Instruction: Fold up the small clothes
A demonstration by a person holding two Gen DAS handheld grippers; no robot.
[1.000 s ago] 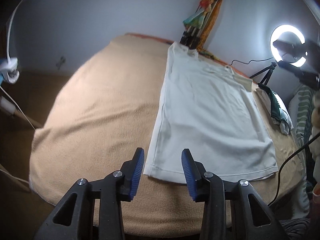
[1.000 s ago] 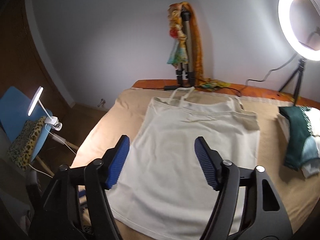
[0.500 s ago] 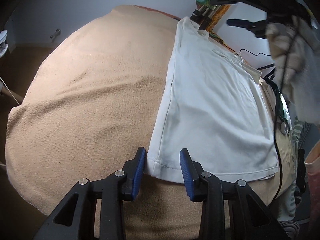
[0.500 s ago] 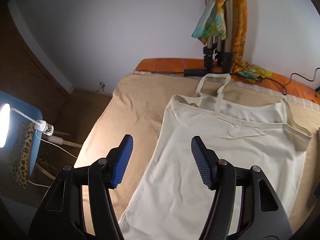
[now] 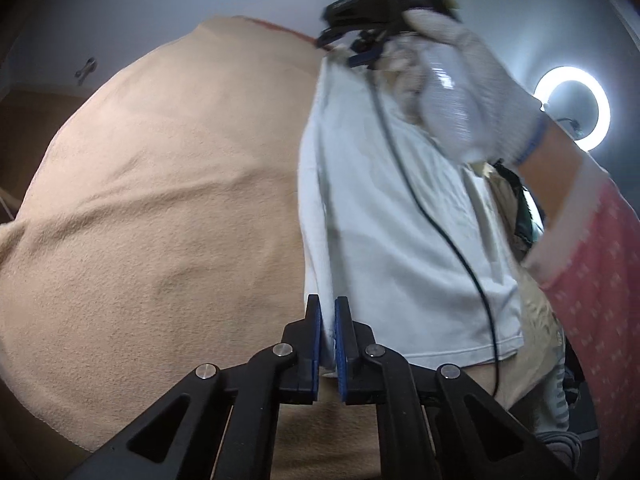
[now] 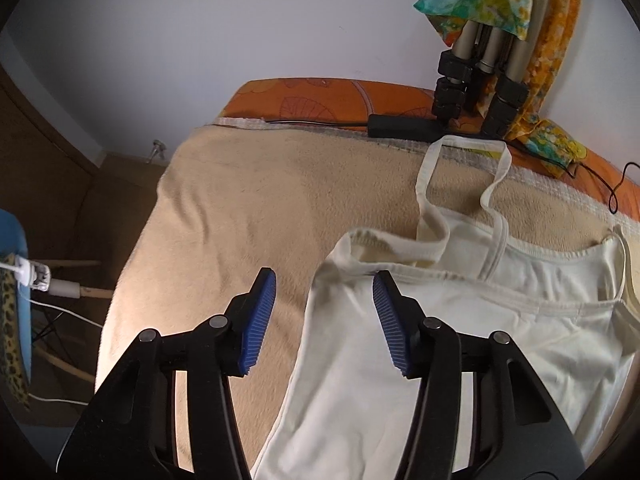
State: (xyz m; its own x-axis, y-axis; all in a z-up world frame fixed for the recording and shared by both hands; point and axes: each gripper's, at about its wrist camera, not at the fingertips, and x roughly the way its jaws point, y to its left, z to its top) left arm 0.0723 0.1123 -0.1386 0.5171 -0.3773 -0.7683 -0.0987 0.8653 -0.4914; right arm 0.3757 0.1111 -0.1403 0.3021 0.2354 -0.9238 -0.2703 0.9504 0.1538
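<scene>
Blue ribbed fingers of the left gripper: pinched together on the hem corner of the white camisole. Right gripper: fingers spread wide, holding nothing, hovering over the camisole's top corner beside the straps. Camisole lies flat on the beige blanket covering the bed, toward its right edge.

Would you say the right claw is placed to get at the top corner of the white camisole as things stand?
Probably yes. The right claw is open and straddles the white camisole near its top left corner, with nothing lying between them; the left claw already pinches the hem.
</scene>
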